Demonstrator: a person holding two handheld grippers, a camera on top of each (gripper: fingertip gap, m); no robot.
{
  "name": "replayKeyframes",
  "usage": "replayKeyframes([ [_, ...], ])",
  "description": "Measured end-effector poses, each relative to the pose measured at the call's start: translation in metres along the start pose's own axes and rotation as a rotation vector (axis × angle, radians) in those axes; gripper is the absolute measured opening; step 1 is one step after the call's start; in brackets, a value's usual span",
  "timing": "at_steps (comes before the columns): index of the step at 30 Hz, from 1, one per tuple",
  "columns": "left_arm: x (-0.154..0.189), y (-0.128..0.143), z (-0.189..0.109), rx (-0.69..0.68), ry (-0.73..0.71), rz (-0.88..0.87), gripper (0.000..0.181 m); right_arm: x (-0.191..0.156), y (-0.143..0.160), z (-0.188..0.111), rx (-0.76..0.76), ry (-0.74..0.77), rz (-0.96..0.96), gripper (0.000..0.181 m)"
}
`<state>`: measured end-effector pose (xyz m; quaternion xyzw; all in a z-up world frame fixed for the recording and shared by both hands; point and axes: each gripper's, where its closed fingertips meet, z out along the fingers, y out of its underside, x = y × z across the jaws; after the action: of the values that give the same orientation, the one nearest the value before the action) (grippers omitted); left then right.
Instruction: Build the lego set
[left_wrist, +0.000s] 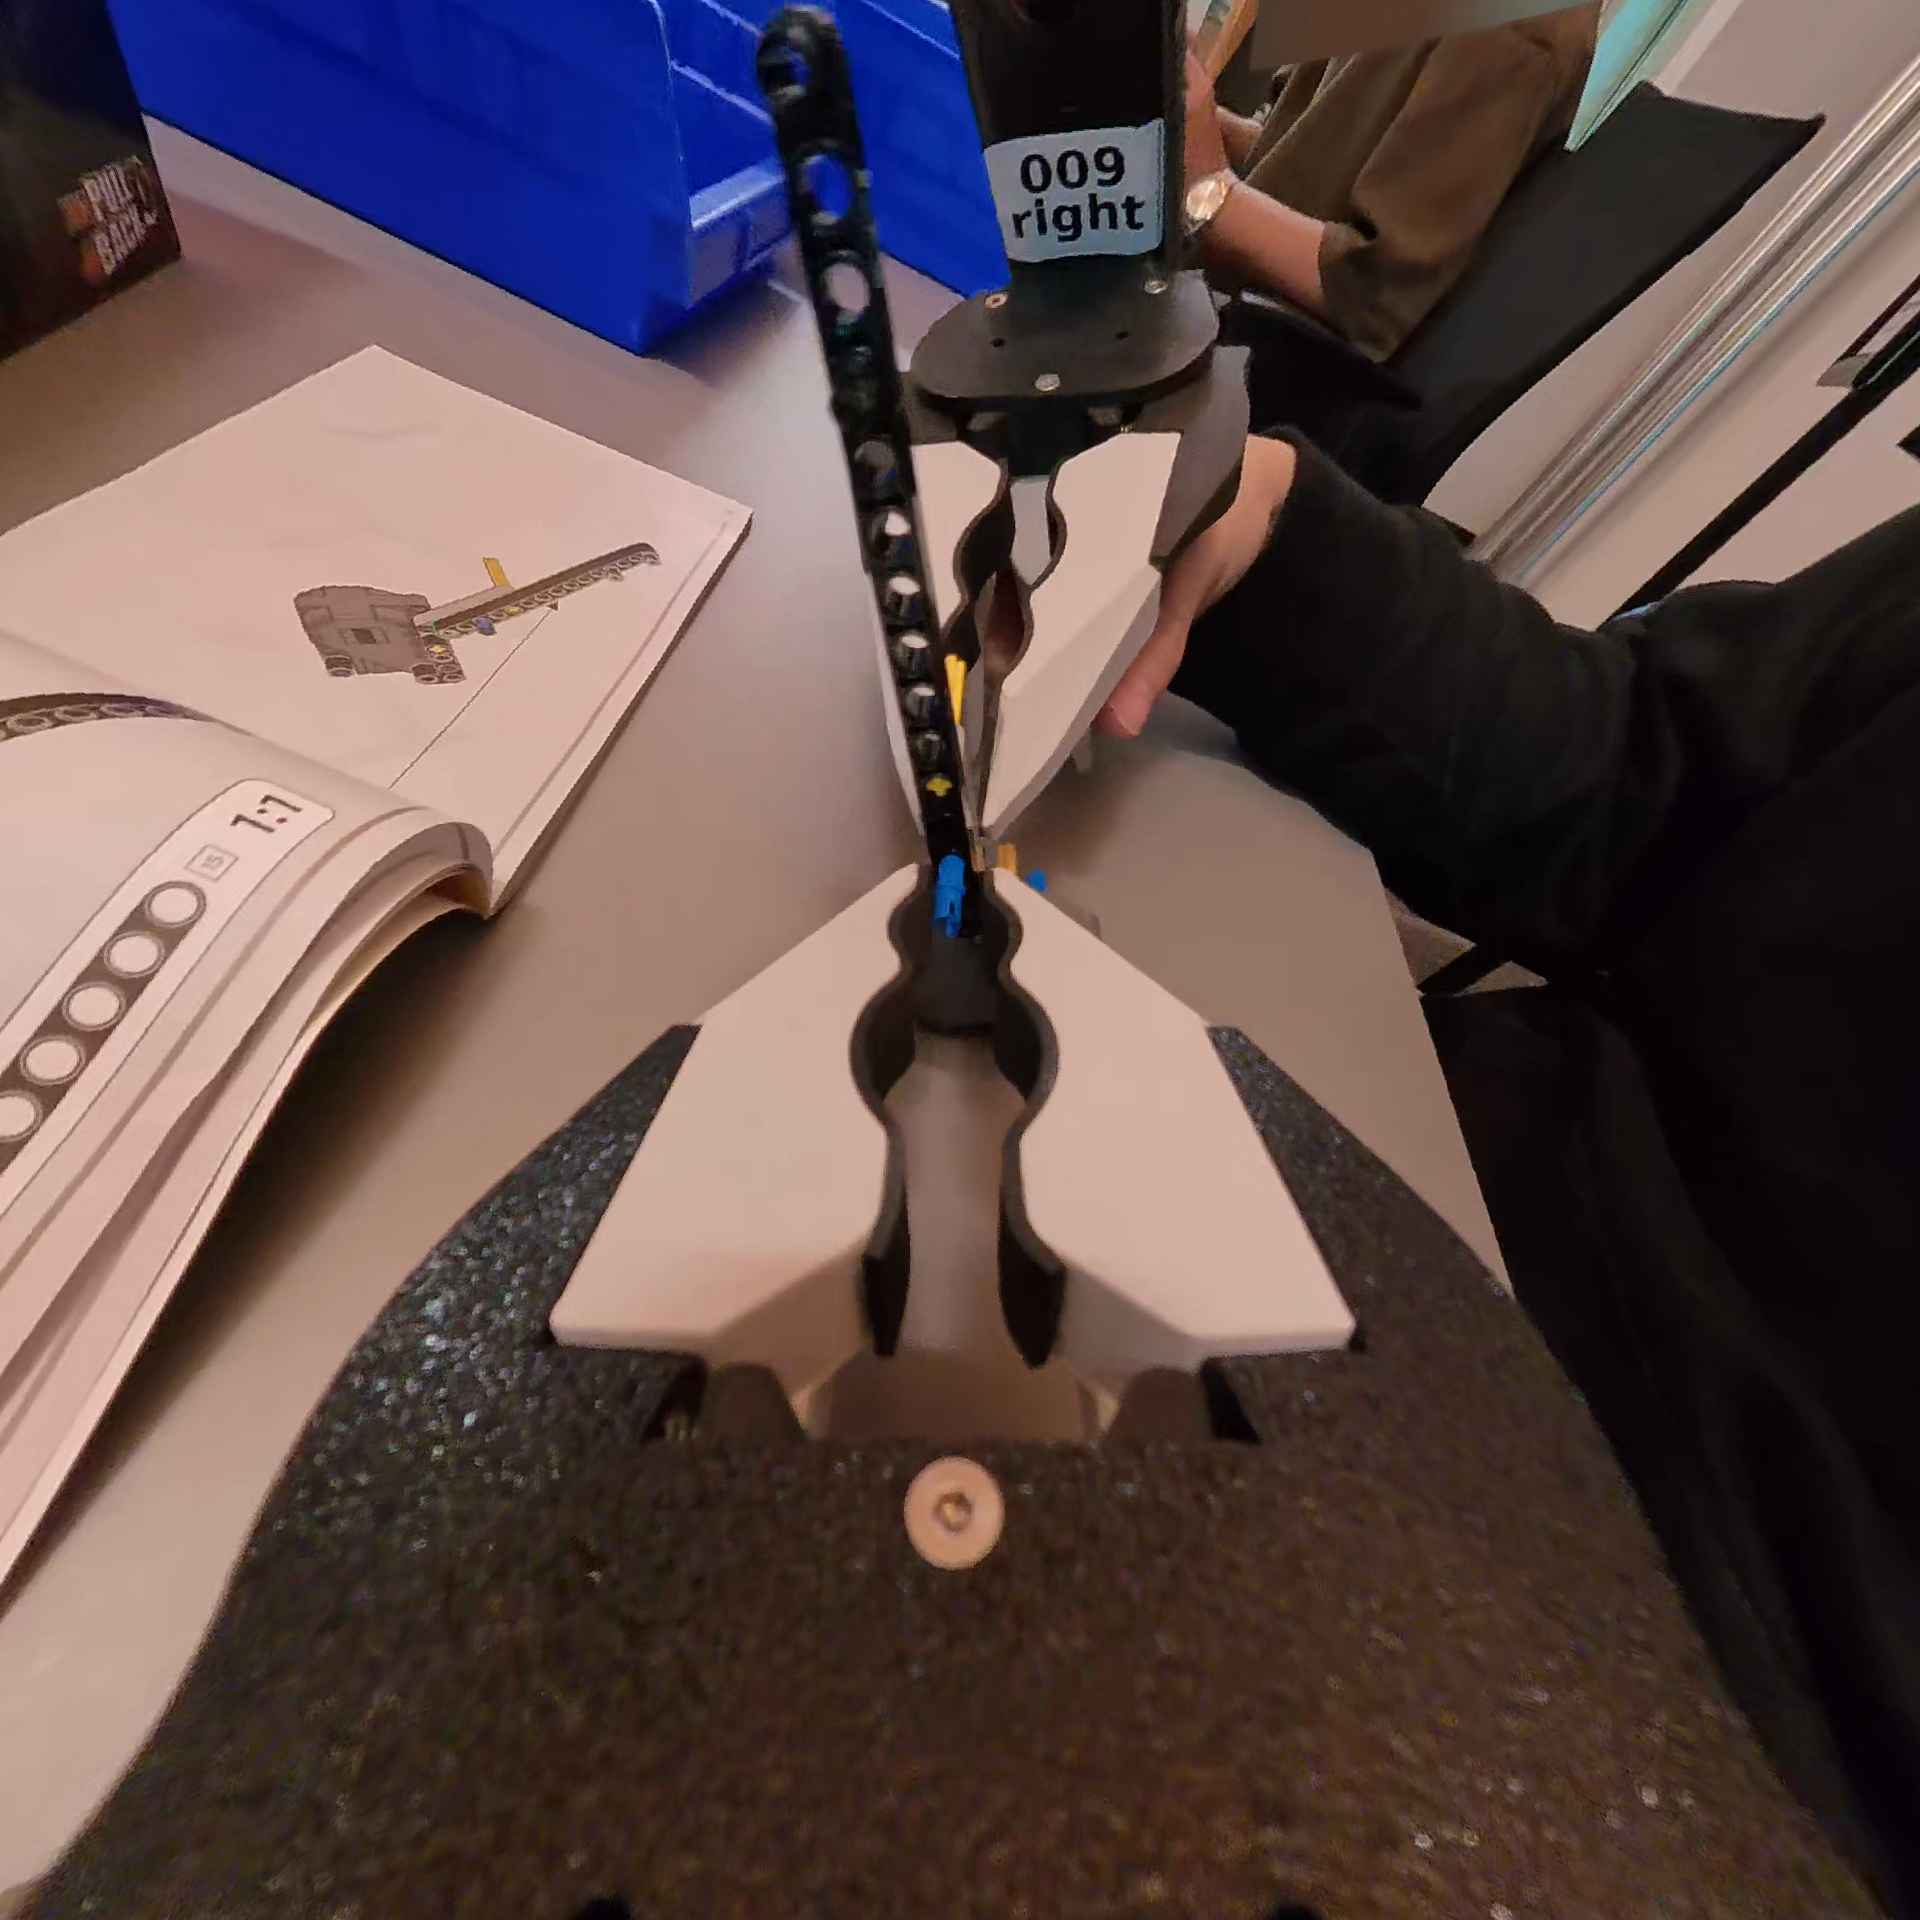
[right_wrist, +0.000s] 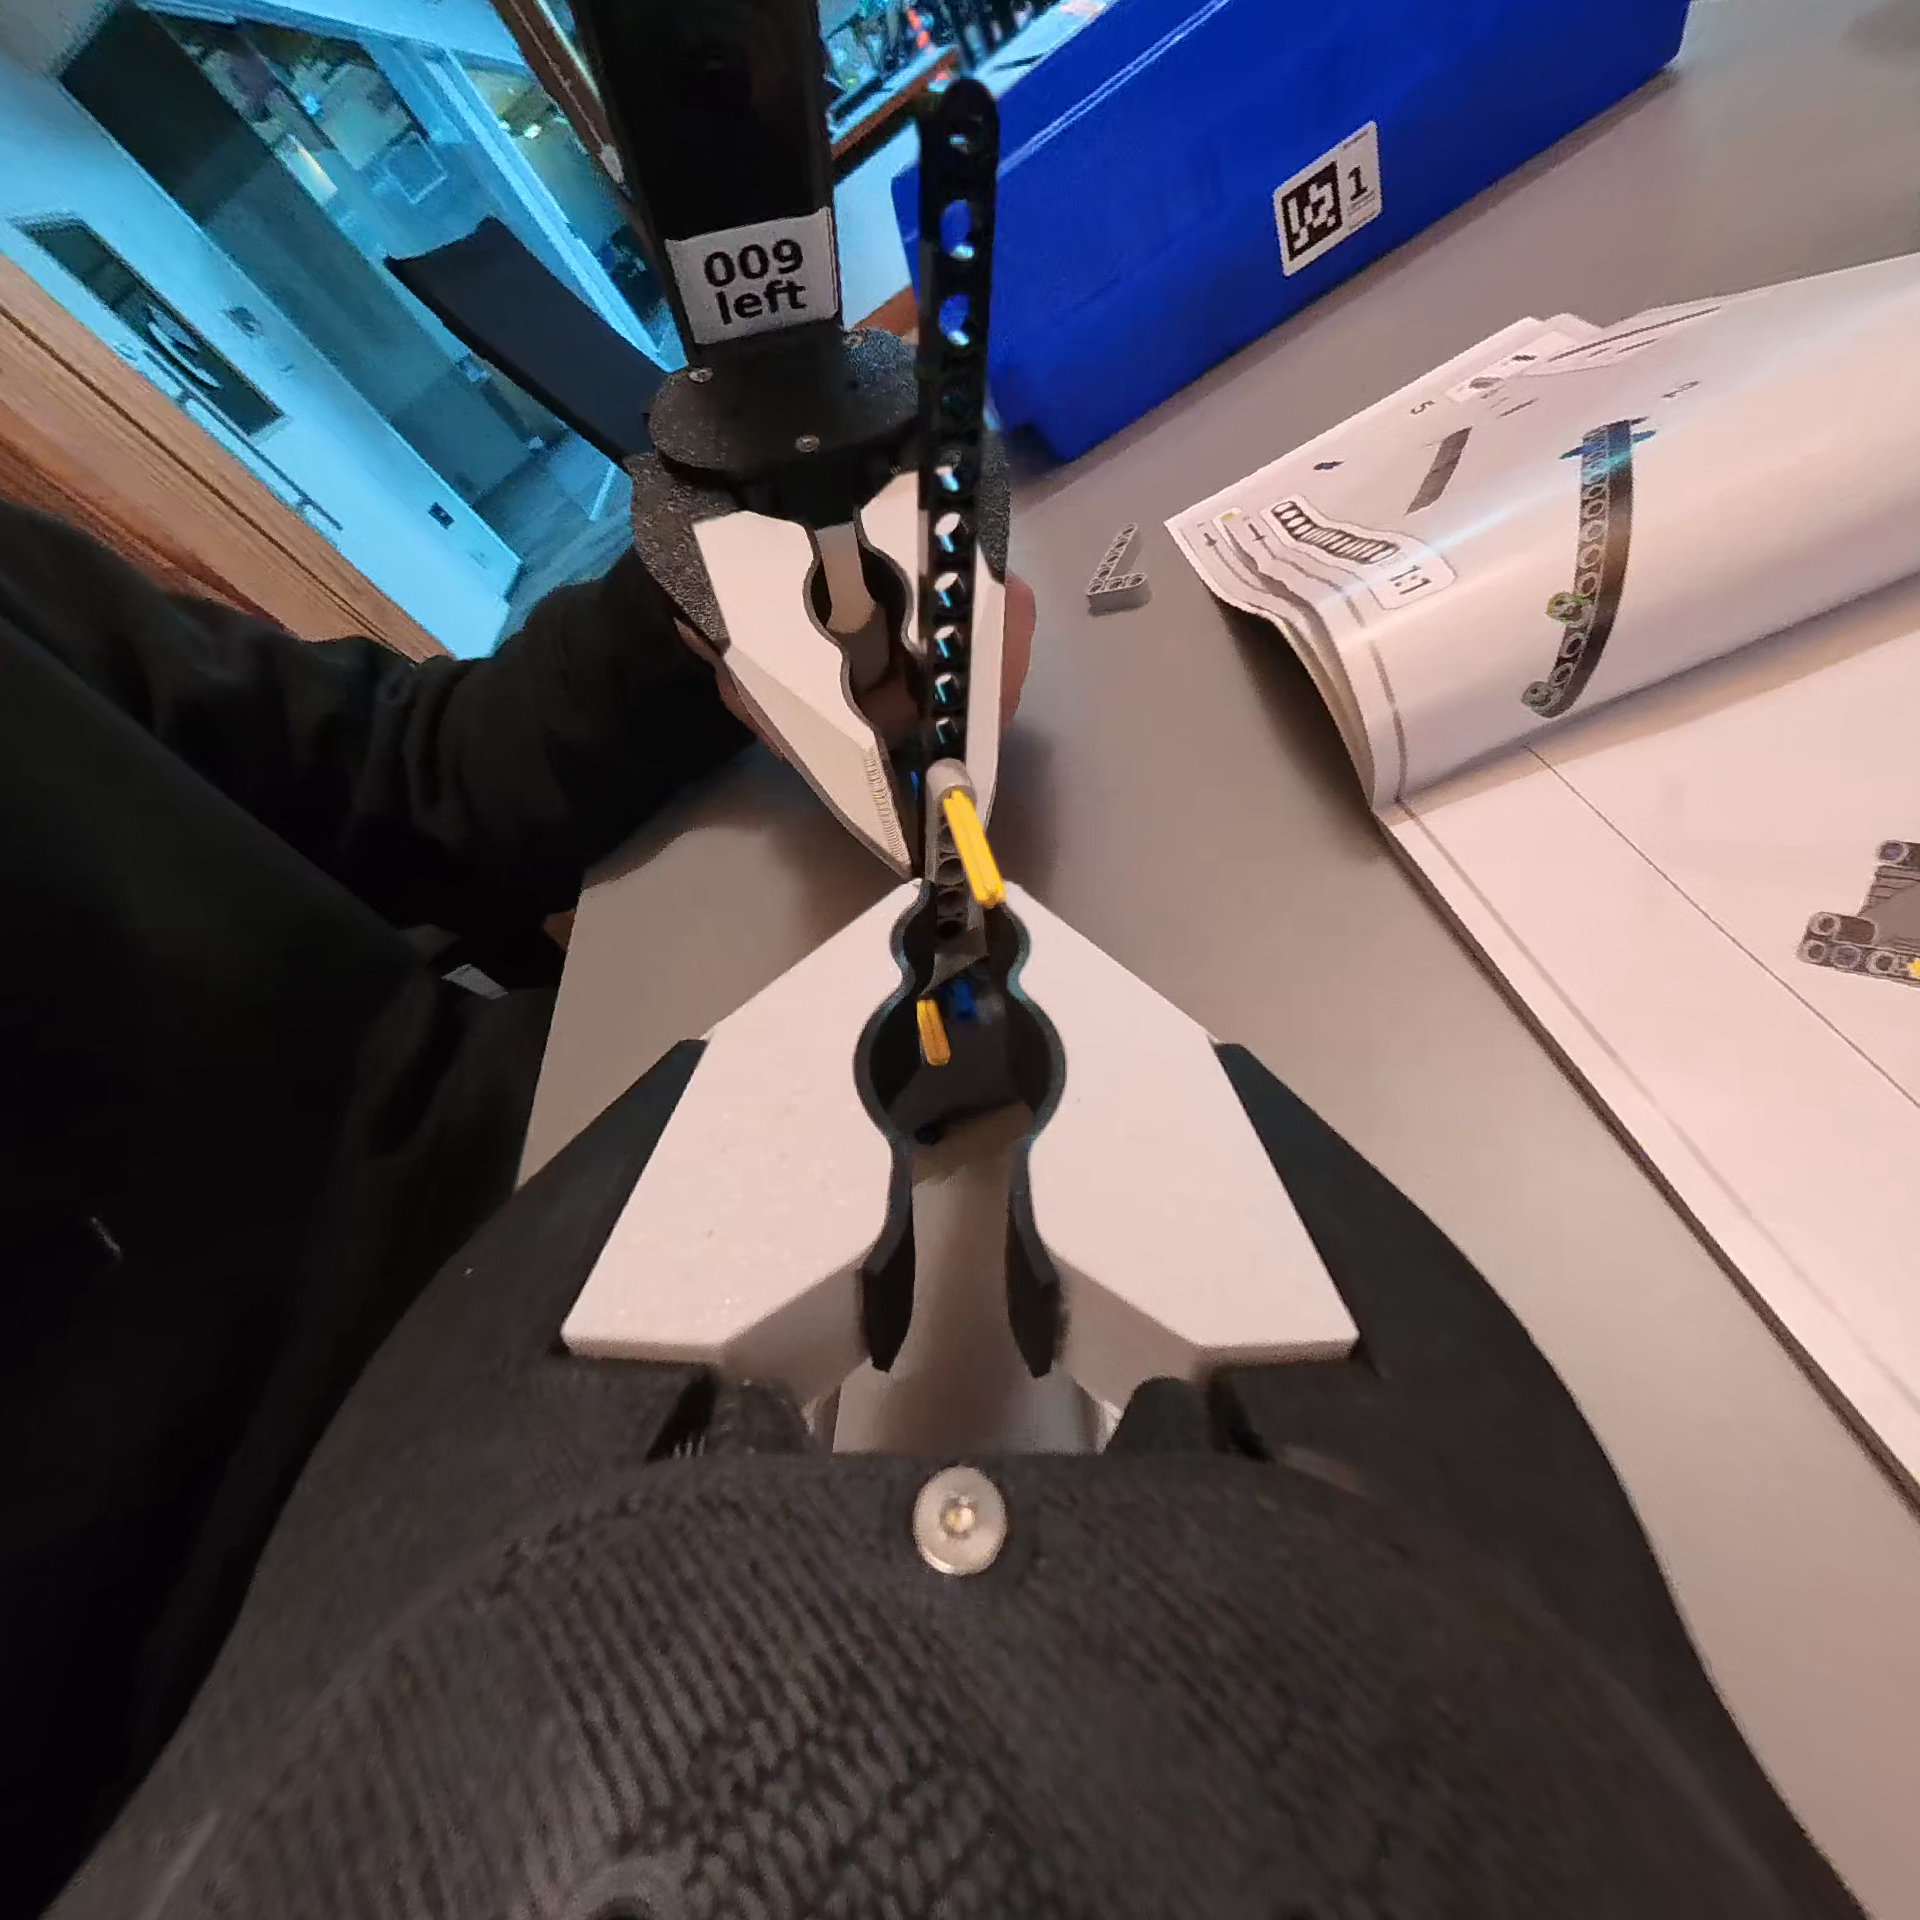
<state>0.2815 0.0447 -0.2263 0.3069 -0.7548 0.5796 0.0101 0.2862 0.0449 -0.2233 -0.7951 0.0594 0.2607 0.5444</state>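
Left wrist view: the left gripper (left_wrist: 961, 904), at frame centre, has its fingers drawn narrow onto the lower end of a long black perforated lego beam (left_wrist: 868, 436), where a blue pin (left_wrist: 948, 902) sits between the tips. The beam rises, slightly tilted, to the upper centre of the frame. The right gripper (left_wrist: 982, 831) meets it tip to tip from above, fingers likewise narrow; what it clamps cannot be told from this view. An open instruction booklet (left_wrist: 343, 644) lies at left on the grey table (left_wrist: 727, 790), and a blue bin (left_wrist: 582, 156) stands at upper left.

Right wrist view: the right gripper (right_wrist: 961, 914) pinches a short grey beam (right_wrist: 951, 862) carrying a yellow axle (right_wrist: 971, 844), joined to the black beam's lower end. A loose grey L-shaped piece (right_wrist: 1114, 566) lies on the table right of centre.
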Motion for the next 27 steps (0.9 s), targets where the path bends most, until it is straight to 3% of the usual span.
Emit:
replayKeyframes([
  [3, 0.002, 0.001, 0.001, -0.007, -0.002, 0.021, 0.005, -0.007, -0.004, 0.002, 0.019, -0.057, 0.002, 0.012],
  [10, -0.002, 0.003, 0.001, -0.025, -0.043, 0.047, 0.014, -0.004, -0.002, 0.004, -0.01, -0.053, -0.003, 0.004],
  [27, -0.004, 0.009, -0.012, -0.043, -0.082, 0.14, 0.002, -0.005, 0.003, 0.007, -0.039, -0.04, -0.021, 0.005],
])
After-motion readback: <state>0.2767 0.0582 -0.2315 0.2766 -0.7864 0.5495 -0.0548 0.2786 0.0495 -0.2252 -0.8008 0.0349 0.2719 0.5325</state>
